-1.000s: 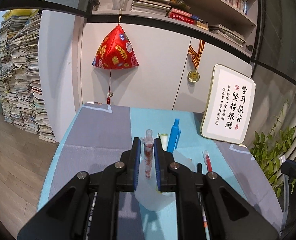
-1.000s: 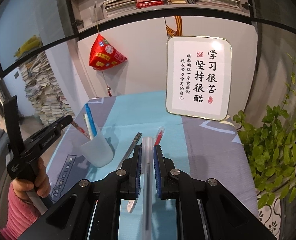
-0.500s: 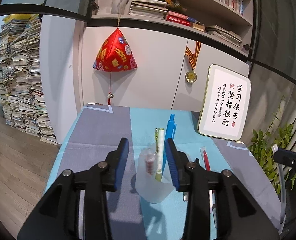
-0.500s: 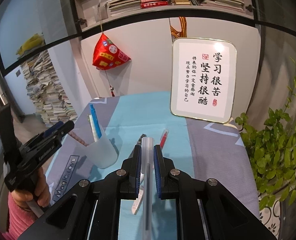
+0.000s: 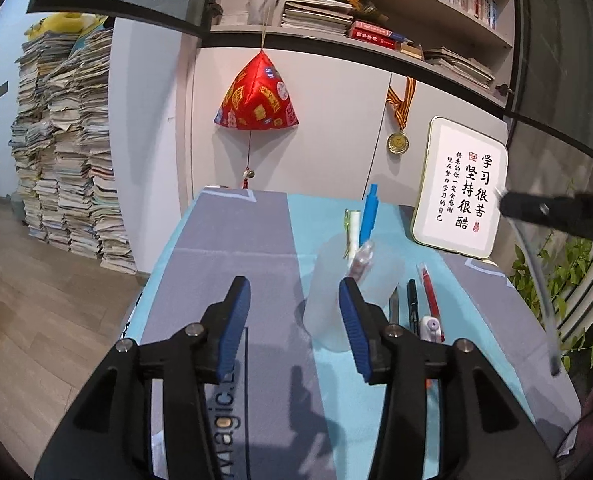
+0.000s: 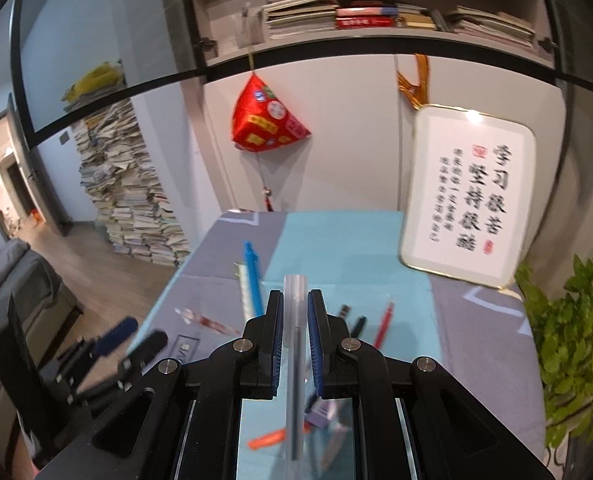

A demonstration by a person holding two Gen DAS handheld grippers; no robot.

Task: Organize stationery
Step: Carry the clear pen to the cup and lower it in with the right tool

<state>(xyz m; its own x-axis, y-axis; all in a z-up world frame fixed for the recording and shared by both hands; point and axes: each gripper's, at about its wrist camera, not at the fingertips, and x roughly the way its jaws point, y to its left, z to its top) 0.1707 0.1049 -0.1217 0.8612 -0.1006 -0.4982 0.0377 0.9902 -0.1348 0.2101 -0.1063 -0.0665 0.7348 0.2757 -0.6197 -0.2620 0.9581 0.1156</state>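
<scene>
My left gripper (image 5: 294, 304) is open and empty, just left of a translucent white cup (image 5: 350, 292) on the table. The cup holds a blue pen (image 5: 367, 216), a white-green pen (image 5: 351, 232) and a clear red-patterned pen (image 5: 361, 260). My right gripper (image 6: 295, 312) is shut on a clear pen with a dark core (image 6: 295, 360), held above the table. In the right wrist view the blue pen (image 6: 252, 276) and the red-patterned pen (image 6: 206, 322) stick up to its left; the cup is hidden. The left gripper (image 6: 132, 338) shows at lower left.
A red pen (image 5: 428, 292), a black pen (image 5: 412, 300) and a grey utility knife (image 5: 393, 308) lie on the blue-grey mat right of the cup. A framed calligraphy sign (image 5: 462, 192) leans at the back right. A green plant (image 6: 572, 332) stands off the table's right.
My left gripper opened and let the red-patterned pen drop into the cup, then drew back and left. My right gripper moved left toward the cup with its pen.
</scene>
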